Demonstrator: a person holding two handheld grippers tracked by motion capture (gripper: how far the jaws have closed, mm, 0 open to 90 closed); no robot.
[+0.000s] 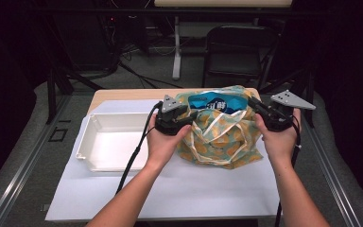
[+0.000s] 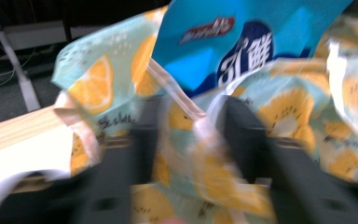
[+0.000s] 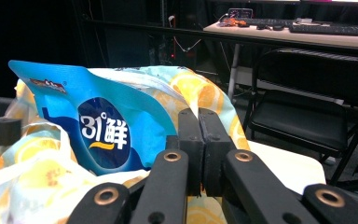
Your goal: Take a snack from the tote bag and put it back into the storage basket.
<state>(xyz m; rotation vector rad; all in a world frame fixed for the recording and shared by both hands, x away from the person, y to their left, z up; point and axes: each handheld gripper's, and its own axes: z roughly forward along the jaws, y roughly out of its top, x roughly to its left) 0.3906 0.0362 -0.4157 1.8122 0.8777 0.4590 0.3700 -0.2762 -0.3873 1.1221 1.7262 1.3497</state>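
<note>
A: Table state?

B: A fabric bag with an orange-slice print stands right of centre on a white mat. The mat lies on a wooden table. A white tray sits on the mat, left of the bag and just beside it.

A: Contents of the bag?

B: A blue packet stands in its open mouth, top edge above the fabric. In the right gripper view the packet shows a dark blue oval with white print.

A: Left gripper?

B: The left gripper is at the bag's left rim, held in the left hand. In the left gripper view the bag fabric and a pale strap run between the two jaws, which stand apart around it. The frame is blurred; I cannot tell whether they pinch the cloth.

A: Right gripper?

B: The right gripper is at the bag's right rim, held in the right hand. In the right gripper view its jaws are pressed together at the tips, clenched on the bag rim, whose fabric rises just behind them.

A: Surroundings?

B: A black chair stands beyond the table's far edge.
</note>
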